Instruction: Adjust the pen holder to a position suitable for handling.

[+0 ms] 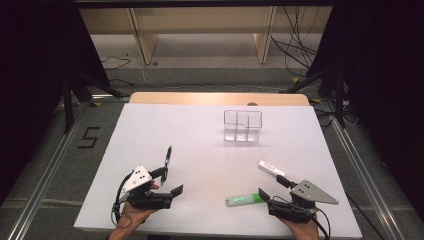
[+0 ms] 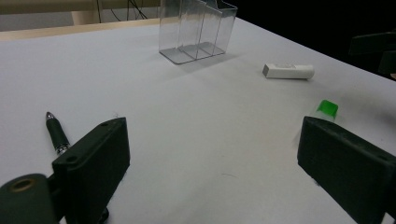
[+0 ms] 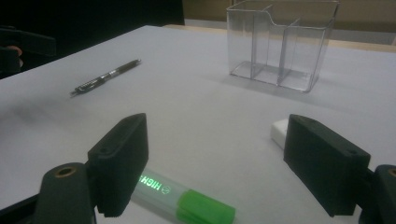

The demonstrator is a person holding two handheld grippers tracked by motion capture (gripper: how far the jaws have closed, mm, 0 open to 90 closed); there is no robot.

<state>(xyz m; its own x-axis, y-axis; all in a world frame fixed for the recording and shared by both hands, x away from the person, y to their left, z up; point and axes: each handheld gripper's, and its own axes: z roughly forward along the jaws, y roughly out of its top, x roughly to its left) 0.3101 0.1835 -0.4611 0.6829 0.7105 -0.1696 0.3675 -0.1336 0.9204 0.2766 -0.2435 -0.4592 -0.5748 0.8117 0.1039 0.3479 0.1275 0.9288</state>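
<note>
Grippers rest at the near edge of a white table [image 1: 200,130], each held from below by a person's hand. The left gripper [image 1: 169,183] has its jaws spread wide with nothing between them; the right gripper [image 1: 273,189] likewise stands spread, pinching nothing.

With the clear organizer [image 1: 242,126] as landmark, the left gripper sits well apart from it, toward the near left of the table, and the right gripper sits well apart toward the near right.

A black pen [image 1: 167,159] lies on the table between the left gripper and the organizer, just beside that gripper's outer jaw; in the left gripper view the pen [image 2: 57,133] sits left of the jaw.

A green highlighter [image 1: 242,200] lies flat nearer than the organizer, just beside the right gripper's jaw; in the right gripper view the highlighter [image 3: 182,198] runs under that jaw's tip.

A white marker [image 1: 271,168] lies near the right gripper's other jaw, between it and the organizer.

The organizer stands upright toward the far side of the table, its compartments holding nothing.
</note>
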